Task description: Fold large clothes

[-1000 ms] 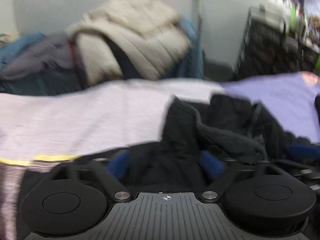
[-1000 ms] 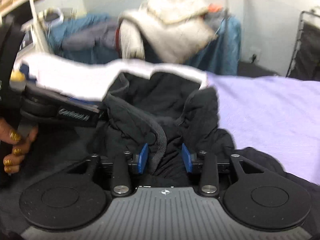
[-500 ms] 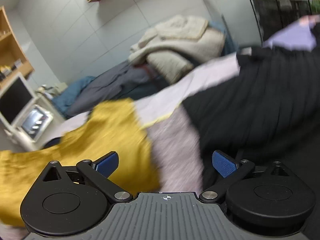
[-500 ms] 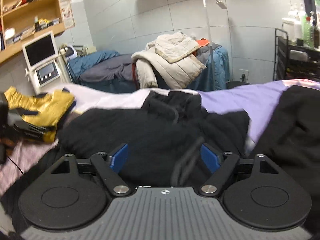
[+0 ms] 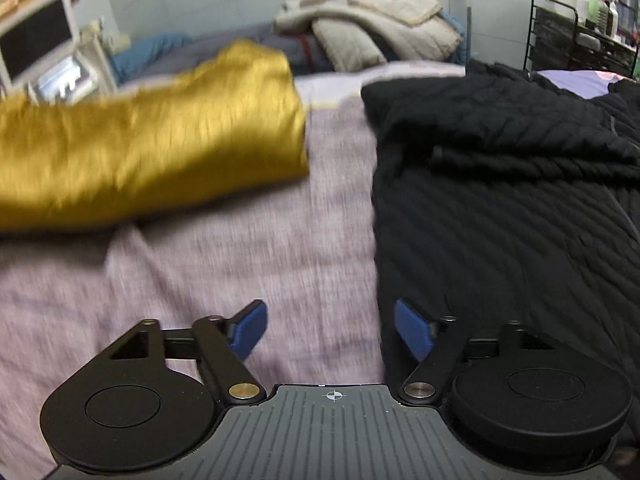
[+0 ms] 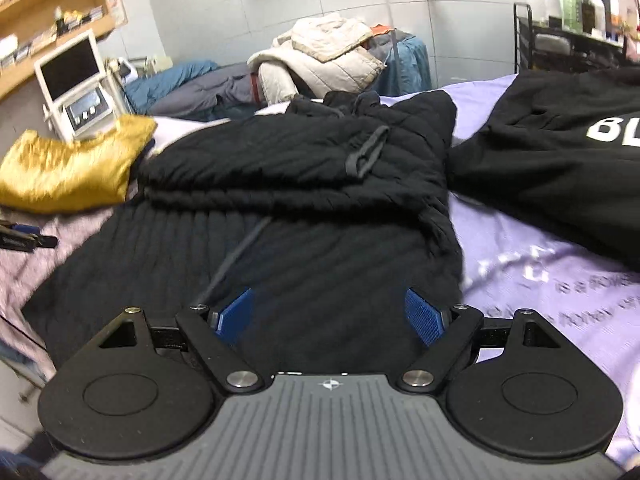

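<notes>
Both hand-held grippers gape empty, right (image 6: 330, 314) over apparently folded black jacket (image 6: 304, 184).

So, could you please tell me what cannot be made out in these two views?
- White lettering on the black garment, right wrist view: cut off by the right edge.
- Gold garment, left wrist view: motion-blurred, and cut off at the left edge.
- Bottles on the black rack, left wrist view: too small and blurred to read.
</notes>
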Available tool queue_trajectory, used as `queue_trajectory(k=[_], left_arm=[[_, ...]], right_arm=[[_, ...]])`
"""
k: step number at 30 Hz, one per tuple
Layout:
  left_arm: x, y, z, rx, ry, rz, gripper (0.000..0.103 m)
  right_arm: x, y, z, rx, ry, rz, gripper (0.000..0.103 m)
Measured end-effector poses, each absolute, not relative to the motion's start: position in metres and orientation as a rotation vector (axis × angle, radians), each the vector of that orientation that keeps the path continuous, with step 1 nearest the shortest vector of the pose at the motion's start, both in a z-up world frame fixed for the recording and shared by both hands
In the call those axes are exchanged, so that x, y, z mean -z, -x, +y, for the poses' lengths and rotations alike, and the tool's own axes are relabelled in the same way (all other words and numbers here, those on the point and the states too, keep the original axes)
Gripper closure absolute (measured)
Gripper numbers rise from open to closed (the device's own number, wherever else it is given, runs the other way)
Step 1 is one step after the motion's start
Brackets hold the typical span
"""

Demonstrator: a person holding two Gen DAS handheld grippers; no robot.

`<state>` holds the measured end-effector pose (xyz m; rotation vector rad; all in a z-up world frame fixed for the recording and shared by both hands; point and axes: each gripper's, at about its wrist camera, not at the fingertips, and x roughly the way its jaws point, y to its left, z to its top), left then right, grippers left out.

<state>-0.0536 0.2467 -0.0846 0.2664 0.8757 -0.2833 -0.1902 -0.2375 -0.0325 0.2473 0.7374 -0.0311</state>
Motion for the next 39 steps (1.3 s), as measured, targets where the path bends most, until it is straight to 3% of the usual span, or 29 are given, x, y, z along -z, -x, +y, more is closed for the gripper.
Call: queue_trajectory(k=[11,21,26,29,32,35,36,39], left_arm=[[0.128,0.089,0.243,0.345,-0.133,0.982,0.002],[0.126,0.083,0.204,0.256,-0.287,1.06,0.009],[0.126,0.087,0.2,0.249,-0.31,1.063,0.012],[0.126,0.089,0.197,0.254,-0.335,1.063,0.013],[0.124,0.091,0.195,0.253,-0.338,1.061,0.016],[0.121,0.092,0.196,0.253,-0.326,1.063,0.026],[0.12,0.092,0.196,0.255,-0.328,1.063,0.032],[0.114,0.093,0.197,0.268,-0.31,1.063,0.038]], right_arm=[[0.053,0.24,-0.241,0.094,-0.358,0.878,0.019],[0.09,0.265,-0.242,0.071,-0.659,0.992,0.044],[0.09,0.261,-0.235,0.032,-0.649,1.02,0.047],[0.088,0.261,-0.235,0.015,-0.655,1.023,0.056],[0.085,0.26,-0.236,-0.006,-0.654,1.022,0.065],[0.081,0.259,-0.238,-0.03,-0.665,1.016,0.072],[0.079,0.258,-0.239,-0.042,-0.673,1.011,0.074],[0.071,0.255,-0.244,-0.08,-0.717,0.99,0.077]])
